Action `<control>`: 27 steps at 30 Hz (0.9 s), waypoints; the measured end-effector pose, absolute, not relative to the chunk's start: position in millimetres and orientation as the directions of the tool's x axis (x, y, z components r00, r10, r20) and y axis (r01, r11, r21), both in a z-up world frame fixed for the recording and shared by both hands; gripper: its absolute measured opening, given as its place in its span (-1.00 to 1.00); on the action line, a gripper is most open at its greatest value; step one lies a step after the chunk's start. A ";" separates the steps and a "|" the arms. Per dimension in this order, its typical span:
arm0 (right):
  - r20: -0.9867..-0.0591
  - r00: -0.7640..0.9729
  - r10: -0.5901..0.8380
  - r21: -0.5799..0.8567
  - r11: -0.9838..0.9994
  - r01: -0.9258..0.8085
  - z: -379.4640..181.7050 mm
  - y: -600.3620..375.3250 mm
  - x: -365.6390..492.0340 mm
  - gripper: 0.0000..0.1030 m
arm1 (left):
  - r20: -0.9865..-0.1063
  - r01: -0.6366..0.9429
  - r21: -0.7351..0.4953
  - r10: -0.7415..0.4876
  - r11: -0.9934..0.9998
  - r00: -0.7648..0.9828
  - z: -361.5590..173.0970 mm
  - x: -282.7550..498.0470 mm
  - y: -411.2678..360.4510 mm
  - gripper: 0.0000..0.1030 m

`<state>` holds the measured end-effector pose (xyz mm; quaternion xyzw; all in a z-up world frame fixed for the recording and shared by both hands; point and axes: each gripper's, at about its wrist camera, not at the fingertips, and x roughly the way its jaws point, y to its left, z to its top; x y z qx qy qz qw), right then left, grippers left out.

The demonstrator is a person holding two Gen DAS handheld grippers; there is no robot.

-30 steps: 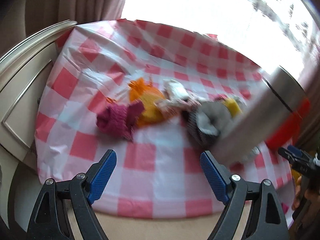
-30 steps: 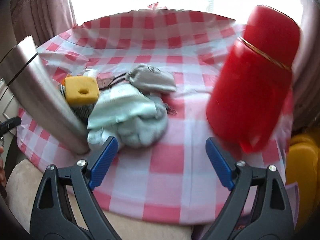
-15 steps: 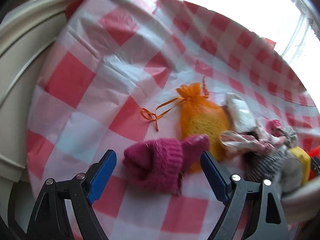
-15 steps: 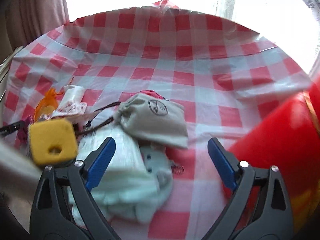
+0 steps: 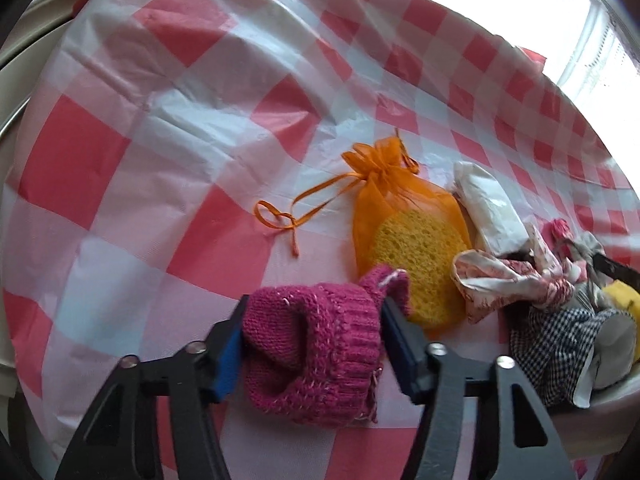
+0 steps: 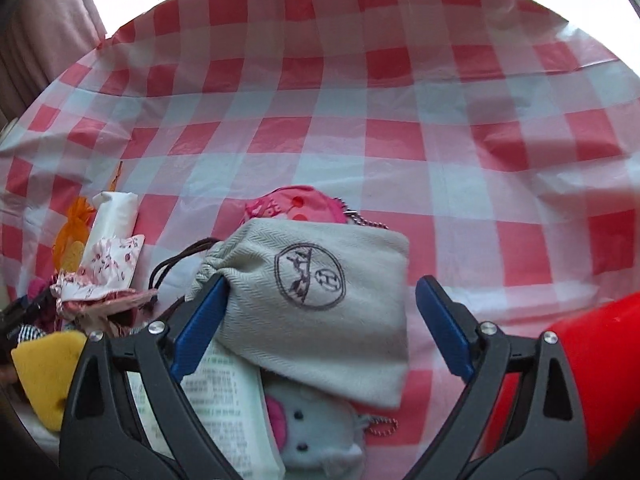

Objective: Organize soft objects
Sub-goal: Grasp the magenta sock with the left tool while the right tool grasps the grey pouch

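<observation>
Both grippers have dropped onto the pile. The sock (image 5: 316, 344), near the cloth's (image 5: 168, 128) front edge, is pinched by the just-closing left gripper (image 5: 314, 346); lift straight up. The right gripper (image 6: 320, 320), spread, straddles the pouch (image 6: 320, 292); center before squeezing.

Domestic room, likely a home: red-and-white checked plastic cloth (image 6: 360, 128) covering the surface, pink fabric curtain (image 6: 44, 40) hanging beside a bright window (image 5: 600, 52), cream moulded furniture edge (image 5: 24, 32) showing.

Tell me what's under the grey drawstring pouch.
The grey pouch lies on a printed white packet and a pale plush toy. A pink item peeks out behind its top edge. Whatever else lies beneath is covered.
</observation>
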<state>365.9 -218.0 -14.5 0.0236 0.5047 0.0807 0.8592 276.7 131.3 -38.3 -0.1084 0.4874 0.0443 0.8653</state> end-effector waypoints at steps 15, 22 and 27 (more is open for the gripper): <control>-0.807 0.554 0.205 0.140 0.978 -0.158 0.0 -221.4 326.6 0.62 | -0.781 -0.160 -0.151 -0.018 0.976 0.625 -11.8 243.6 118.5 -0.16; -0.732 0.634 0.249 0.183 0.968 -0.169 34.6 -229.4 276.0 0.62 | -0.746 -0.147 -0.164 -0.025 0.975 0.666 1.4 221.4 110.3 -0.16; -0.687 0.675 0.268 0.208 0.963 -0.171 51.5 -233.7 236.1 0.62 | -0.722 -0.135 -0.179 -0.037 0.975 0.691 10.0 199.5 101.5 -0.16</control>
